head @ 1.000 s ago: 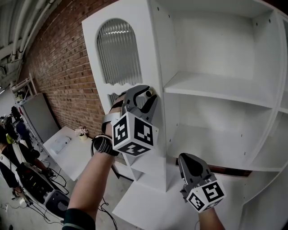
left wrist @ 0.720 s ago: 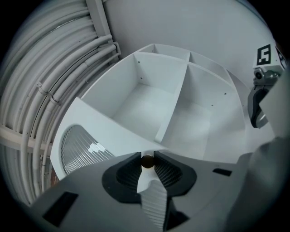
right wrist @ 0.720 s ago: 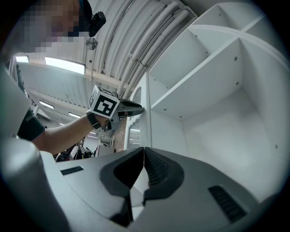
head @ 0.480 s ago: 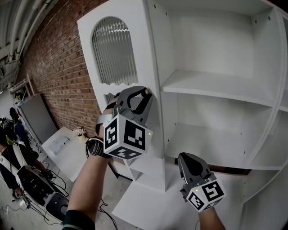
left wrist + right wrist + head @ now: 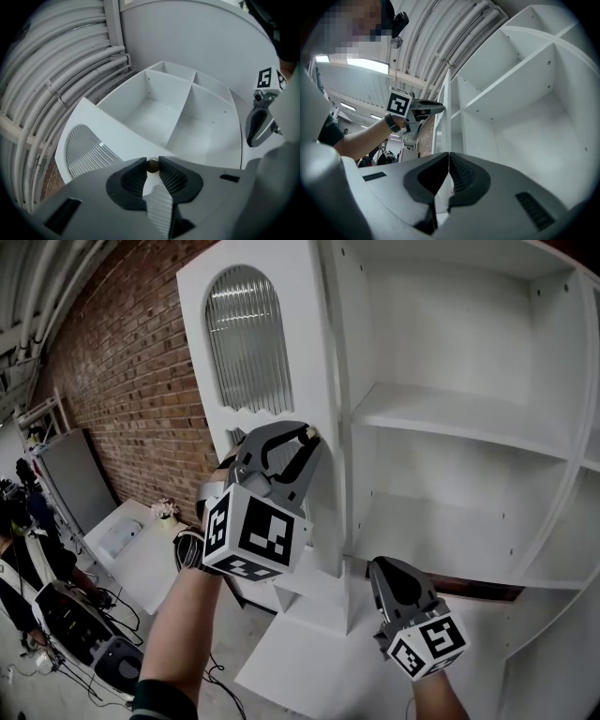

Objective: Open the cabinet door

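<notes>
Brick wall point(image 5: 122, 381) is far left, behind everything. The cabinet door point(image 5: 309, 352) is a white panel with an arched ribbed glass pane point(image 5: 246, 338) and already stands swung out from the cabinet point(image 5: 450, 418), edge-on ahead of the left gripper point(image 5: 309, 437). The left jaws are closing on the small brass knob point(image 5: 152, 165), which sits right between the ribbed pads at the tips, both pads touching it. The door reads as a stiff painted board on hinges, probably light to swing, but the glass insert above the jaws is fragile, so no pushing there. The knob is the only sensible hold. It's tiny, round and smooth, so it's likely to slip unless it's centred in the pads, and the pull should follow the door's arc. Open shelves lie to the right of the left jaws, with nothing on them. The right gripper point(image 5: 448, 157) is low and to the right, its jaws pressed together on nothing, pointing into the shelves, well apart from the door.
</notes>
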A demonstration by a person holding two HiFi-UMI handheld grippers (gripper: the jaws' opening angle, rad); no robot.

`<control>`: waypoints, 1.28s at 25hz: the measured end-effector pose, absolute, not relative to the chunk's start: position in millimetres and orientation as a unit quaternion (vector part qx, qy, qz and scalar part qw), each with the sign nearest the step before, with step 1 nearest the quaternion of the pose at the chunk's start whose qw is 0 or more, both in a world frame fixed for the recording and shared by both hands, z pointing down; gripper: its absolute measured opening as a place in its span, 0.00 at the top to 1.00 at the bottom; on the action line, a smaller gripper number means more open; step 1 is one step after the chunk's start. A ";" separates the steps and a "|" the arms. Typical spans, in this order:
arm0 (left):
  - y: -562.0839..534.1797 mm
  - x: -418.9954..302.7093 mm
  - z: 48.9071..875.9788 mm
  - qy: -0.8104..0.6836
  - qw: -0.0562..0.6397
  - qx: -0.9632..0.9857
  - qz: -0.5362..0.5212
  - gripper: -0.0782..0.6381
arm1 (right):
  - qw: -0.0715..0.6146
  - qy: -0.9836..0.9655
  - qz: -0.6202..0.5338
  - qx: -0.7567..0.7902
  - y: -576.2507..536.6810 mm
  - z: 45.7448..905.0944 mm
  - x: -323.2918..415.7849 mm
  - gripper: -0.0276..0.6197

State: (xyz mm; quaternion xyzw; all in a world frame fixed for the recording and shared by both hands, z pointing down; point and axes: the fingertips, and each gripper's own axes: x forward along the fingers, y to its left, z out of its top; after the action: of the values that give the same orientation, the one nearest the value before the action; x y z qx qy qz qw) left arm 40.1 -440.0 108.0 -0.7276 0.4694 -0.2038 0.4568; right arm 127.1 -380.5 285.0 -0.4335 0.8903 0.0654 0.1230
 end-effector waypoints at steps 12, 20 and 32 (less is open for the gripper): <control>-407.0 13.8 106.6 0.440 0.463 -0.746 -0.190 0.78 | 0.122 0.882 0.069 -0.449 -353.9 280.5 104.8 0.95; -379.2 -12.3 107.0 0.417 0.465 -0.762 -0.172 0.78 | 0.119 0.879 0.074 -0.456 -333.3 280.3 80.9 0.95; -337.9 -59.3 101.1 0.382 0.473 -0.780 -0.152 0.78 | 0.111 0.877 0.078 -0.462 -308.7 273.0 44.7 0.95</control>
State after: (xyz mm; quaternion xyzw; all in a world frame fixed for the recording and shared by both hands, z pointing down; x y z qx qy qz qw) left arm -59.3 -337.9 101.1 -0.7795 0.3820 -0.1517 0.4727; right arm 44.7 -308.7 273.0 -0.4616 0.8767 0.0779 0.1109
